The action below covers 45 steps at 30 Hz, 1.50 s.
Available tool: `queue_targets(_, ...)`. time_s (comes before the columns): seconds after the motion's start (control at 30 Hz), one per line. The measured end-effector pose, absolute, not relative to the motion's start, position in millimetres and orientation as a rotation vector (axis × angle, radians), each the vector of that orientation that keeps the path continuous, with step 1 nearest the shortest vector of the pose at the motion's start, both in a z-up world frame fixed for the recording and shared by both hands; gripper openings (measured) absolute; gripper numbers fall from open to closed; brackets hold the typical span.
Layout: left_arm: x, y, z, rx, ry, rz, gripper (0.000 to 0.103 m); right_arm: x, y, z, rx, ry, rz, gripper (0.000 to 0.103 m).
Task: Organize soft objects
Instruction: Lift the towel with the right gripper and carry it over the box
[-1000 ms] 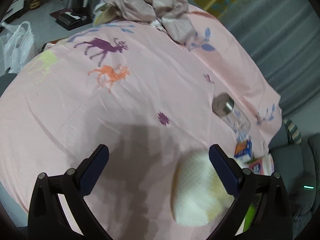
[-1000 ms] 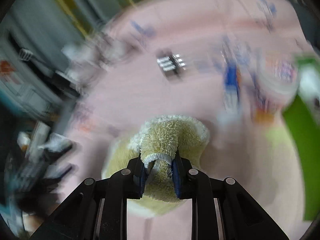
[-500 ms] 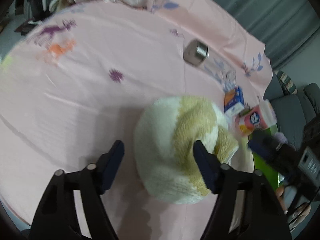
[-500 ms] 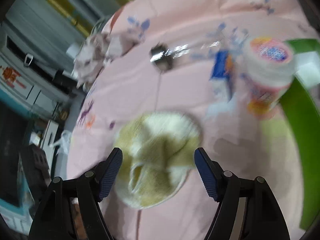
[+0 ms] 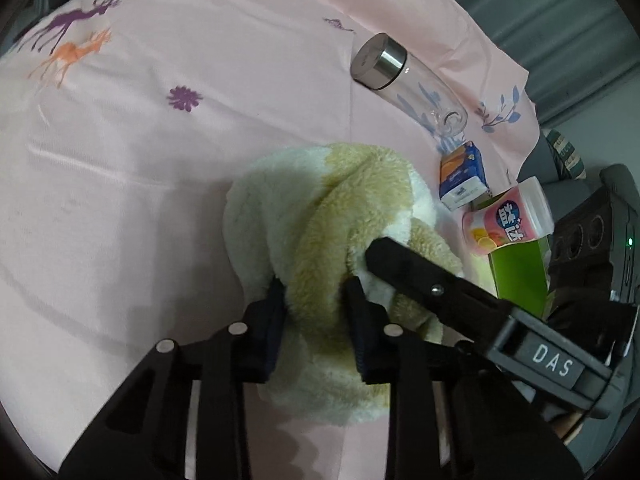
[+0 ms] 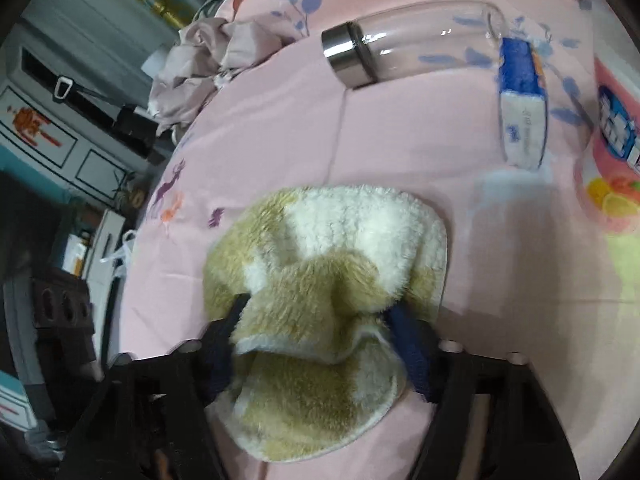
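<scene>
Pink sheet [image 5: 168, 184] with little deer and leaf prints covers the whole surface, could be a bed, hard to say, and a fluffy cream-and-tan towel [image 5: 320, 208] sits bunched up right in the centre of both views. Left hand-held gripper [image 5: 316, 312] has just been closing, and in its own view the dark blue pads are squeezed onto a tan fold of the towel at the lower middle of the frame — pinching it for sure. Right hand-held gripper [image 6: 320, 344] has also just been narrowing; its blue pads sit on either side of a raised tan hump of the towel at the lower centre of its view, and the fabric looks gathered up between them, so I'd call that a pinch too, just a wider one. One of its black fingers pokes in from the lower right of the left view, tip buried in the fluff. Other stuff: a clear bottle [image 6: 412, 46] with a steel cap lying on its side toward the upper right, a small blue-and-white carton [image 5: 462, 176] just below it, a pink-labelled tub [image 5: 506, 222] at the right edge, and something bright green [image 5: 520, 272] tucked right under the tub. Crumpled mauve cloth pile [image 6: 200, 68] sits at the upper left of the right view — well apart from the towel.
</scene>
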<state>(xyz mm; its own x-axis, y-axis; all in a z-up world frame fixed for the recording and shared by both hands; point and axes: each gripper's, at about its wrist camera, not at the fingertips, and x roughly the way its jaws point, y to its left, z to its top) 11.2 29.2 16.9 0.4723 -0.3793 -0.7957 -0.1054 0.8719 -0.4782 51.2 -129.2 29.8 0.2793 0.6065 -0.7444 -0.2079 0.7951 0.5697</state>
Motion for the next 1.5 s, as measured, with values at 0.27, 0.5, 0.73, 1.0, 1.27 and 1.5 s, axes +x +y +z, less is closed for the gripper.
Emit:
queue_targets(0.27,6,15,27,-0.458,1.014,-0.219,0.004,39,-133,34,0.484,1.160,0.659,0.042)
queue_targets(0.5,-13,0,76,-0.366,0.838,-0.259,0.004,19,-145,86,0.494,0.976,0.717,0.042)
queue_targets(0.73,-35,-43,133,-0.225,0.653,-0.311,0.004,-6,-181,147,0.466,0.766,0.699,0.042)
queue_targets(1.0,-37,-106,174,-0.140,0.555,-0.453,0.004,-30,-257,189,0.477,0.591,0.569,0.042)
queue_targets(1.27,-22,-183,186,-0.072,0.540,-0.600,0.005,-44,-335,197,0.561,0.486,0.418,0.042)
queue_targets(1.5,-5,-241,179,-0.011,0.572,-0.684,0.005,-45,-386,184,0.632,0.439,0.291,0.042)
